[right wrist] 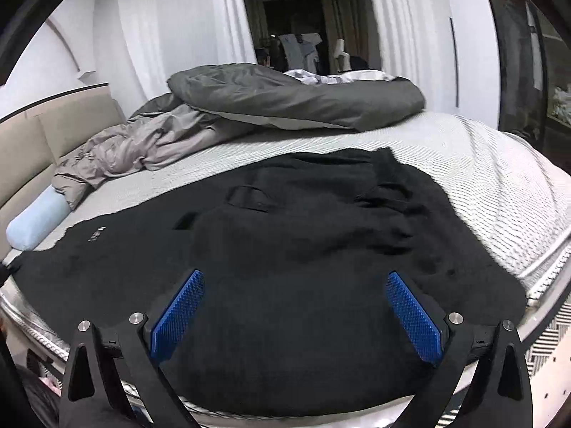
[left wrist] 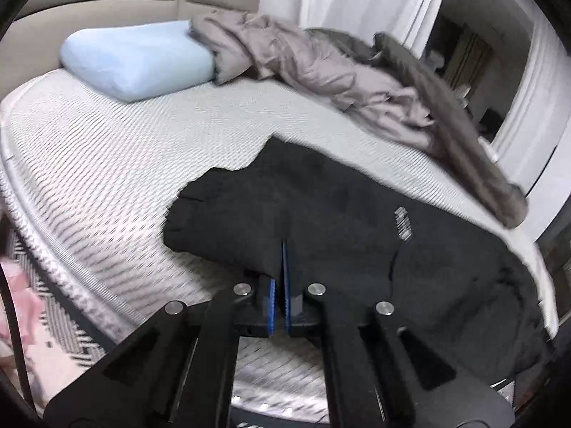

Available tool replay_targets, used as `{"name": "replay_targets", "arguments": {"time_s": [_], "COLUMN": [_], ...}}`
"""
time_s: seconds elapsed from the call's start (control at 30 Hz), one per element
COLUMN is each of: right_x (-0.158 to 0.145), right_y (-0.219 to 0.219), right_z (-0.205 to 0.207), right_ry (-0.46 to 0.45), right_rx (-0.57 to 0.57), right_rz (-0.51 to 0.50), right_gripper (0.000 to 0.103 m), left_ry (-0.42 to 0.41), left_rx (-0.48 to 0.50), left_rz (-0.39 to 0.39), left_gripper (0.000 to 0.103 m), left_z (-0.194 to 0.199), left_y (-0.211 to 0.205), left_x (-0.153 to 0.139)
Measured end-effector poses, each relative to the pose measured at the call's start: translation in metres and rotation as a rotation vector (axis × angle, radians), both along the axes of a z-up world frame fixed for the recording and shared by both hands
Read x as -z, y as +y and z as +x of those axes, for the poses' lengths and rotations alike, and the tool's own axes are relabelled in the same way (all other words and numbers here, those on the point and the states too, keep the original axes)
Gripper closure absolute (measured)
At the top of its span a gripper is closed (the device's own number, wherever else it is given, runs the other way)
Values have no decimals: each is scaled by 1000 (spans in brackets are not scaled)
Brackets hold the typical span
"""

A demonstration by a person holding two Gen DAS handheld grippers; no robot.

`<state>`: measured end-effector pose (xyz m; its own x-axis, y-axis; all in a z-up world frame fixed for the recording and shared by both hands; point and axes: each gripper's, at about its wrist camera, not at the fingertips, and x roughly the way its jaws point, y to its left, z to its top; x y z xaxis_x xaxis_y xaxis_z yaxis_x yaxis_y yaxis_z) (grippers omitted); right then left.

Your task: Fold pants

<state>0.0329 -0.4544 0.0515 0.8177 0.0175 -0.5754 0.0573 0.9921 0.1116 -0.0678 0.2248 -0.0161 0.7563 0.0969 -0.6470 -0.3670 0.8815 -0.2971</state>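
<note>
Black pants (left wrist: pixel 339 207) lie spread over the near part of a white mattress (left wrist: pixel 125 149), with a small white label showing on the cloth. My left gripper (left wrist: pixel 282 249) is shut on the pants' near edge; the black fabric runs in between the blue pads and drapes over the left finger. In the right wrist view the pants (right wrist: pixel 285 221) cover most of the bed's front, lying wrinkled with a pocket opening showing. My right gripper (right wrist: pixel 296 278) hangs open just above them near the mattress edge, with its blue pads (right wrist: pixel 178 314) wide apart and not pressing on anything.
A light blue pillow (left wrist: pixel 135 60) lies by the beige headboard (left wrist: pixel 107 14). A crumpled grey duvet (left wrist: pixel 321 64) lies along the far side of the bed (right wrist: pixel 285 96). A black-and-white patterned rug (left wrist: pixel 60 335) covers the floor beside the bed. White curtains hang behind.
</note>
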Motion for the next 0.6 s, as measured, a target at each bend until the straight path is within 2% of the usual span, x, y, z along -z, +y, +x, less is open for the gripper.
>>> {"name": "replay_targets", "arguments": {"time_s": [0.03,0.2,0.27,0.4,0.5,0.6], "right_x": [1,-2,1,21,35,46], "right_y": [-8,-61,-85,-126,-140,-148], "right_z": [-3,-32,-44,-59,-53,-42], "right_ry": [2,-6,14,64,92,116], "right_rx": [14,104,128,156,115,84], "right_rz": [3,68,137,316,429,520], "right_gripper": [0,0,0,0,0,5], "left_ry": [28,59,48,44,44,43], "left_rx": [2,10,7,6,4,7], "left_rz": [-10,-24,-69,-95,-91,-117], "left_gripper": [102,102,101,100,100,100], "left_z": [-3,-20,-22,-30,-29,-22], "left_y": [3,1,9,18,15,14], "left_x": [7,27,33,37,35,32]}}
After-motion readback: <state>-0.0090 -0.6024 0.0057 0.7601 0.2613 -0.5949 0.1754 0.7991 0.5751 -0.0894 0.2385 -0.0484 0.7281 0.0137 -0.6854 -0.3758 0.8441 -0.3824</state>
